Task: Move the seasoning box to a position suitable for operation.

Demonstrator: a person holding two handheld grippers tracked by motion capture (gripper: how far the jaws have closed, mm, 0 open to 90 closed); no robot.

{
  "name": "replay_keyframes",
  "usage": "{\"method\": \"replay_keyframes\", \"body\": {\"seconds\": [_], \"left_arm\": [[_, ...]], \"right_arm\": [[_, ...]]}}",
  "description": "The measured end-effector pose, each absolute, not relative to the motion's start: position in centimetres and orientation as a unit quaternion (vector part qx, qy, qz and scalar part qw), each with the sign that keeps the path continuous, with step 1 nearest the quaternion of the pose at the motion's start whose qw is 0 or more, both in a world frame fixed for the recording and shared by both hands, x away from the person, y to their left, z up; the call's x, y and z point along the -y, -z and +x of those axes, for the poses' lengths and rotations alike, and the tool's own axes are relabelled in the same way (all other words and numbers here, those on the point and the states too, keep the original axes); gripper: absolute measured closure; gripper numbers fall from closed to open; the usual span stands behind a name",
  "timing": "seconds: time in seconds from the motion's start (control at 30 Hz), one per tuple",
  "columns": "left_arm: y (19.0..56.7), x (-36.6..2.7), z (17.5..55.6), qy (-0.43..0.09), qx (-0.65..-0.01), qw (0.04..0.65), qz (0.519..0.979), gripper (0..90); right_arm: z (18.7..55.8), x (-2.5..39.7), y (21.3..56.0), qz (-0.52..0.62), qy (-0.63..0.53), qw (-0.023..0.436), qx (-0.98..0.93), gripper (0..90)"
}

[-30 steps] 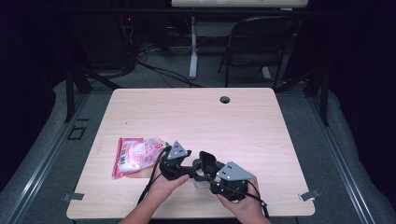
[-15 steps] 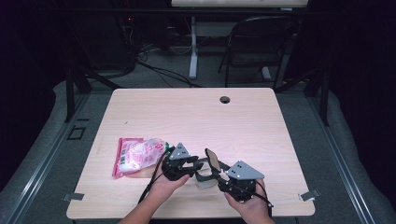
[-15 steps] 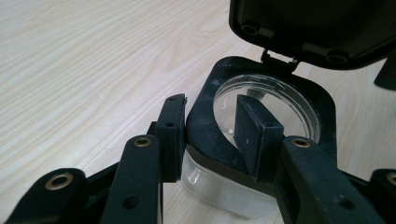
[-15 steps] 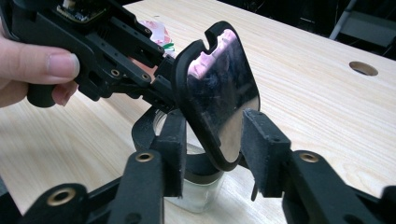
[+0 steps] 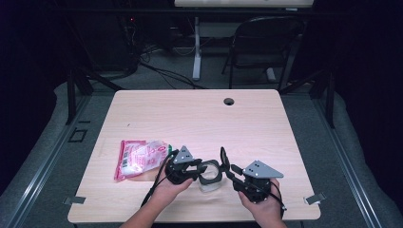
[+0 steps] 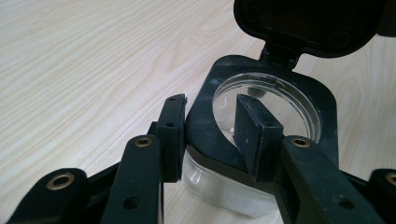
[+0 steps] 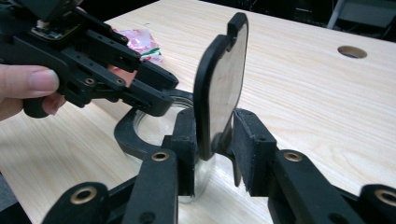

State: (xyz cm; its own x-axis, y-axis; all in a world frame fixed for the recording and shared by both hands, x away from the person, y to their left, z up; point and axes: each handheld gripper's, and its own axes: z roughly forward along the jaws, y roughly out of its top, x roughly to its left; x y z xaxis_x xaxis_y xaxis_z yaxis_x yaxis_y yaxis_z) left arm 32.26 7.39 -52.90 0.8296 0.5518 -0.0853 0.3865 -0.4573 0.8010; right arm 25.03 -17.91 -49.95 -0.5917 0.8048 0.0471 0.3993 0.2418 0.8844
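Note:
A small clear container (image 5: 209,182) with a black rim (image 6: 327,107) stands near the table's front edge. Its hinged black lid (image 5: 222,159) is flipped up on edge. My left gripper (image 5: 202,172) is shut on the rim, one jaw inside the opening and one outside, as the left gripper view (image 6: 211,112) shows. My right gripper (image 5: 229,171) comes from the right and is shut on the lid (image 7: 224,79), which stands upright between its pads (image 7: 217,126). The left gripper (image 7: 154,93) reaches the rim from the left in the right gripper view.
A pink and white packet (image 5: 140,159) lies on the wooden table (image 5: 190,118) just left of the left hand (image 7: 28,84). A round cable hole (image 5: 229,101) sits near the far edge. A dark chair (image 5: 266,42) and cables stand beyond the table.
The lid has swung up from the container's rim to stand on edge. My right gripper drew back to the right with it. The left gripper stayed on the rim.

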Motion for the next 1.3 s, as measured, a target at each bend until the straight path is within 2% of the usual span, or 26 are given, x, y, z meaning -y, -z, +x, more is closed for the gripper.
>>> {"method": "replay_keyframes", "body": {"seconds": [0.23, 0.4, 0.8, 1.3], "left_arm": [[52.9, -7.4, 32.1, -0.096, -0.279, 0.443, 0.846, 64.2], [53.0, -7.5, 32.0, -0.096, -0.281, 0.446, 0.845, 63.8], [53.1, -8.2, 31.3, -0.071, -0.288, 0.462, 0.835, 59.1], [53.3, -7.7, 30.5, -0.079, -0.315, 0.47, 0.821, 51.1]], "right_arm": [[25.3, 18.2, 50.3, 0.407, -0.469, 0.203, -0.757, 72.9], [25.5, 18.0, 50.5, 0.407, -0.466, 0.188, -0.763, 79.4], [27.3, 18.4, 50.5, 0.422, -0.476, 0.166, -0.754, 84.3], [30.7, 18.0, 50.7, 0.428, -0.483, 0.154, -0.748, 84.5]]}}
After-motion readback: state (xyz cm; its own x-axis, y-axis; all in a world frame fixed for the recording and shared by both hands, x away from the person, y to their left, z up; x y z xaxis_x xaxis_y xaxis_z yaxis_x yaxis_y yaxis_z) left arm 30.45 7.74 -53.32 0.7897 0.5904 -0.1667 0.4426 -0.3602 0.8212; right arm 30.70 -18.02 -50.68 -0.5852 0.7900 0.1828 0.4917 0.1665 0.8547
